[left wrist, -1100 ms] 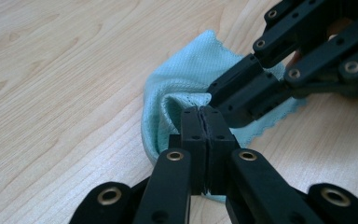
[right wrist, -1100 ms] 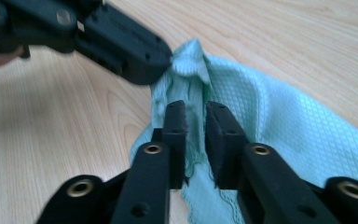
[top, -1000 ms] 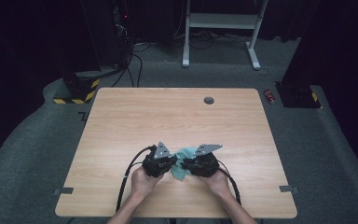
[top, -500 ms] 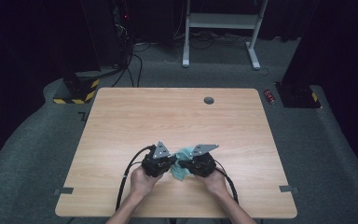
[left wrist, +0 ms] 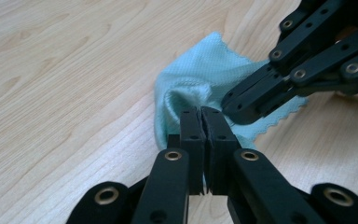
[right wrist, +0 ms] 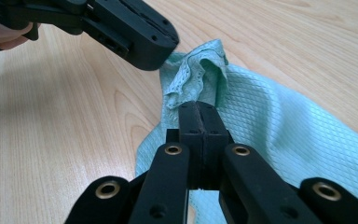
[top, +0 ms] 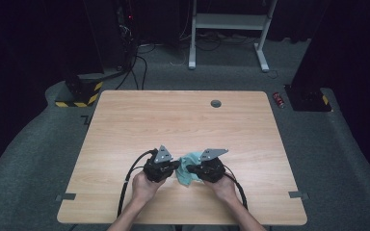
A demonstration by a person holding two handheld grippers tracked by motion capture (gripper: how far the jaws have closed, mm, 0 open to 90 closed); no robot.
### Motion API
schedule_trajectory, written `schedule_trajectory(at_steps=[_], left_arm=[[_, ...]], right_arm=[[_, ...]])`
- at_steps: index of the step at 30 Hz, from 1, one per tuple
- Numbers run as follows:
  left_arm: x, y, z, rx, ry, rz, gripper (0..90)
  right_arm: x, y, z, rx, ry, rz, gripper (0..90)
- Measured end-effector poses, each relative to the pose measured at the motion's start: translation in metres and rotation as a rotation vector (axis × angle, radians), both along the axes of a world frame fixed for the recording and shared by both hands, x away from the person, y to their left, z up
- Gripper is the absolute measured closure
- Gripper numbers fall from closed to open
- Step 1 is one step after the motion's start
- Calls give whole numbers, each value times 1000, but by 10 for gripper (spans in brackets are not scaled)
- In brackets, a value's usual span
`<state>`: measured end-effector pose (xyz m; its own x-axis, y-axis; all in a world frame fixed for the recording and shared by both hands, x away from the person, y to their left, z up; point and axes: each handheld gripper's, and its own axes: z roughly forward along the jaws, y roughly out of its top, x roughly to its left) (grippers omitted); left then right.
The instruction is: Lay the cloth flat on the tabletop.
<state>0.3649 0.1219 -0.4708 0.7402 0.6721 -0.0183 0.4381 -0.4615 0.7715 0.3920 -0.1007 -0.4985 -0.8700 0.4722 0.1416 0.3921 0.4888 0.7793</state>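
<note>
- bench (top: 173,125): rectangular top, light wood-grain laminate, matte; small round dark grommet (top: 216,103) near its far edge
- cloth (top: 188,168): teal-green, thin, soft, diamond-quilted weave with a scalloped zigzag hem; lies on the bench near the person's edge, about mid-width, between the two grippers; bunched and folded, so no clean long axis; in the high view the visible patch spreads roughly from far edge toward near edge; in the right gripper view the flat part (right wrist: 284,140) trails away to the right while a pinched ridge stands up off the wood
- left hand-held gripper (top: 166,168): black linkage arms with brass-coloured pivots, grey three-cornered plate on top, black cable looping back toward the person; jaws pressed together on a fold of the cloth (left wrist: 191,88); tips aimed at the other gripper
- right hand-held gripper (top: 200,169): same build; jaws pressed together, pinching the raised crumpled edge of the cloth; tips just beside the left one's
- both hands wrap the gripper bodies from the near edge; the two jaw pairs nearly meet over the cloth
</note>
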Motion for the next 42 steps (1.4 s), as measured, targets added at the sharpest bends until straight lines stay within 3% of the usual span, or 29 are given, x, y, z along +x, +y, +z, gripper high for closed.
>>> schedule_trajectory(at_steps=[4, 5, 6, 7, 11, 15, 17, 23, 29, 35, 42], left_arm=[[-2, -1, -1, -5, 0, -9, 897], [-3, -2, -1, -10, -4, -17, 809], [-4, -3, 0, -24, 8, -25, 809], [-4, -5, -1, -28, 19, -27, 736], [-3, -12, -4, 34, 25, -18, 659], [-3, -19, -6, 91, -5, 4, 701], [-4, -21, -6, 108, -17, 8, 768], [-4, -22, -5, 124, -27, 3, 887], [-3, -15, -4, 107, -21, 14, 899], [-1, 0, -1, 84, -17, 65, 900], [4, 39, 0, 17, 20, 171, 900]], right_arm=[[-1, -3, 3, 6, -3, -5, 900], [-2, -2, 3, 5, -4, -5, 900], [-2, -2, 3, 5, -4, -5, 900], [-2, -2, 3, 5, -5, -3, 900], [-2, 0, 2, 5, -3, -3, 900], [-3, 1, 3, 6, -6, -2, 900], [-3, 1, 3, 4, -8, 1, 900], [-3, 0, 4, 7, -11, -2, 900], [-4, 0, 4, 4, -12, -3, 900], [-4, -6, 5, -8, -21, -18, 900], [-5, -39, 6, -8, -14, -95, 900]])
